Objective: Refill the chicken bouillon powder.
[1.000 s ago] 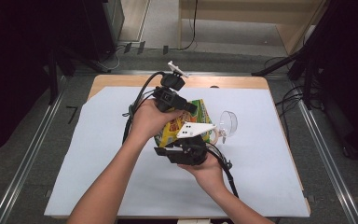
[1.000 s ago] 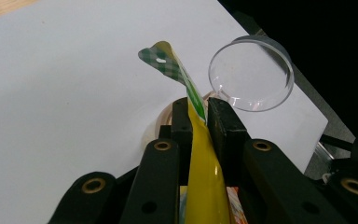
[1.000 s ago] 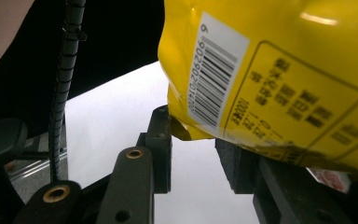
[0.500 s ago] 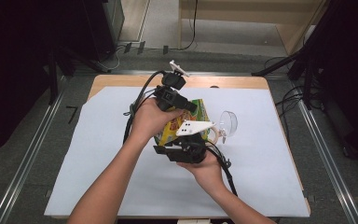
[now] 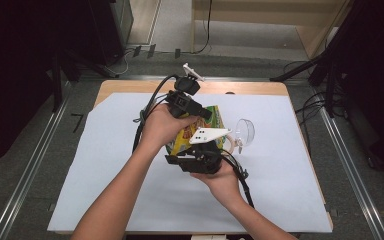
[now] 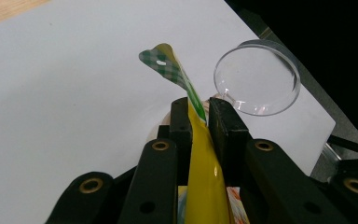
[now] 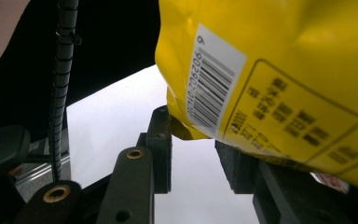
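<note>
We held a yellow snack bag (image 5: 195, 134) between our two grippers, lifted off the white-covered worktop (image 5: 105, 165). Our left gripper (image 6: 199, 112) was clamped on the bag's top seam, the thin edge pinched flat between its jaws, with the green-checked corner (image 6: 163, 63) curling up just past the fingertips. Our right gripper (image 7: 193, 140) sat below the bag, its jaws apart, the bag's barcoded lower edge (image 7: 214, 88) resting between them; we could not tell whether they touched it. A clear round dish (image 6: 257, 77) lay on the worktop just beyond the left gripper's tips.
</note>
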The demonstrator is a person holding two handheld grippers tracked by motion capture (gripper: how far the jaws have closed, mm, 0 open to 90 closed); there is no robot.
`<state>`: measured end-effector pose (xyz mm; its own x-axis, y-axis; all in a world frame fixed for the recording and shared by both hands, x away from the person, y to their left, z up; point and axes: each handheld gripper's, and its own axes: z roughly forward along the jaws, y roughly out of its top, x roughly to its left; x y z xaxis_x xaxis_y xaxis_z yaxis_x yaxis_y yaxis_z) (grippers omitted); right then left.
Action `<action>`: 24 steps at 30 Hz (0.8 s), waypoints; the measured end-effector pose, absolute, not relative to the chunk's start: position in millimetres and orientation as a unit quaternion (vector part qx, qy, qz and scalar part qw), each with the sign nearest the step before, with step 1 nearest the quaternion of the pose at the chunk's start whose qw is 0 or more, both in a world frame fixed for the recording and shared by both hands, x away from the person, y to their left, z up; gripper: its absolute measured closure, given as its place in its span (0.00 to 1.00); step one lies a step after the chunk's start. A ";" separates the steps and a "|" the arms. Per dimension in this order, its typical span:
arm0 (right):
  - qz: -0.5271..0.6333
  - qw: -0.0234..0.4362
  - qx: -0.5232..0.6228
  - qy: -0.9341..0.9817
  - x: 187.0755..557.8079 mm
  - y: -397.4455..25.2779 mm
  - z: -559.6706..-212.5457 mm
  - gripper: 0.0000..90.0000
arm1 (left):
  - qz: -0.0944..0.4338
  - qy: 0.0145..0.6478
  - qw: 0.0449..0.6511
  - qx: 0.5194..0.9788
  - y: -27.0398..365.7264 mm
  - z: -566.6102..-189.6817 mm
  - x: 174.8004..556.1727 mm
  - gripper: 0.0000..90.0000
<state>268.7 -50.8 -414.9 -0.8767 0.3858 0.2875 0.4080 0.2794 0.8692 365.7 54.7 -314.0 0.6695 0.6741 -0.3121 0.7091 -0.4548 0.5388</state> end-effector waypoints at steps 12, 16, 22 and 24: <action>-0.546 0.003 -0.250 -0.799 269.6 -49.0 -411.3 0.77 | -0.029 0.402 0.329 0.854 54.7 -310.8 369.3 0.89; -0.543 -0.002 -0.246 -0.803 271.2 -48.6 -411.3 0.77 | -0.025 0.402 0.334 0.852 56.4 -310.8 368.4 0.89; -0.536 0.002 -0.238 -0.810 269.4 -47.1 -415.2 0.77 | -0.022 0.399 0.329 0.855 58.9 -316.1 364.7 0.90; -0.535 -0.001 -0.234 -0.812 267.8 -46.8 -416.8 0.77 | -0.023 0.399 0.329 0.855 59.4 -317.5 363.7 0.90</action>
